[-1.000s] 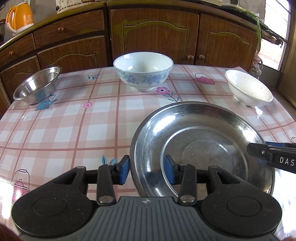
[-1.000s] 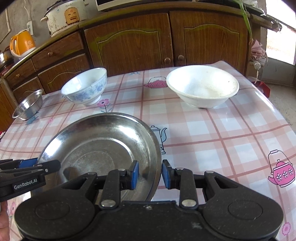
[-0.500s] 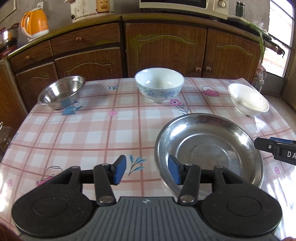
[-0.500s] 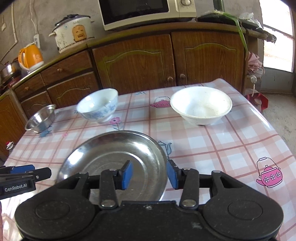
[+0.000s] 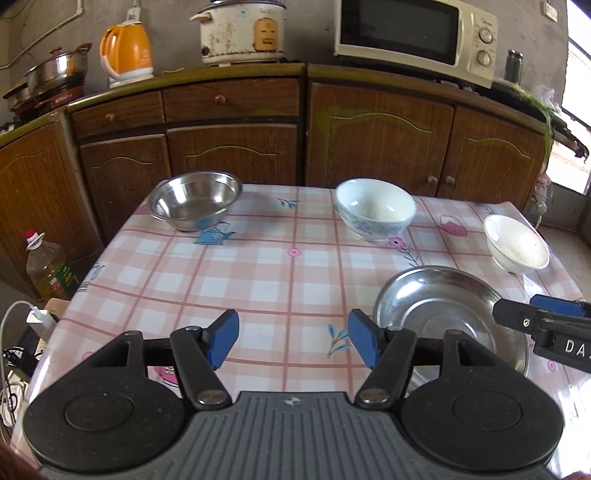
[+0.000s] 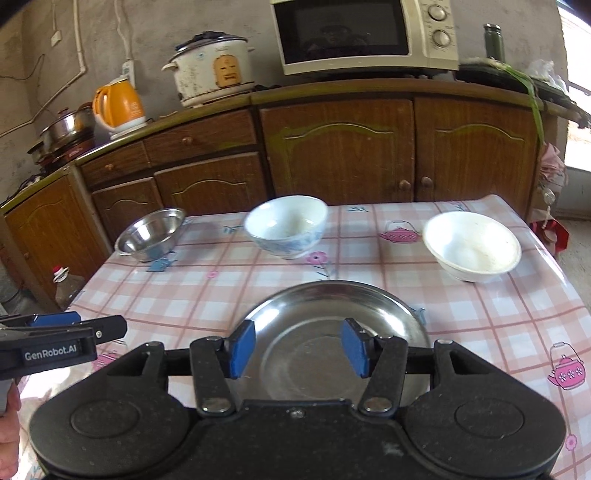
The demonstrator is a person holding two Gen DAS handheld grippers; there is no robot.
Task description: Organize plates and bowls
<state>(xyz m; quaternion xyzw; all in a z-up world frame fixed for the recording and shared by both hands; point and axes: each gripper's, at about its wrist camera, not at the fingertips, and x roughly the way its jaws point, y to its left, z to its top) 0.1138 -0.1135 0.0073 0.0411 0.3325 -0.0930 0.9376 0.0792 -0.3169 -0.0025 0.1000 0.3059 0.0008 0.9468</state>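
A steel plate [image 5: 447,314] [image 6: 325,332] lies flat on the checked tablecloth near the front. Behind it stand a steel bowl [image 5: 194,201] [image 6: 151,232], a blue-patterned white bowl [image 5: 375,214] [image 6: 286,230] and a plain white bowl [image 5: 515,247] [image 6: 471,245]. My left gripper [image 5: 293,341] hangs above the cloth left of the plate, its jaws opening with nothing between them. My right gripper [image 6: 297,347] hovers over the plate's near side, its jaws opening too and free of the plate. Each gripper's tip shows at the edge of the other's view.
Wooden cabinets [image 5: 376,133] run behind the table with a microwave [image 5: 413,35], a rice cooker [image 5: 242,31], an orange kettle [image 5: 127,51] and a pot [image 5: 55,74] on top. An oil bottle [image 5: 46,271] and cables stand on the floor at the left. A window is at the right.
Both grippers have let go of the steel plate's rim, opened wider and lifted back and up. The plate now rests on the table.
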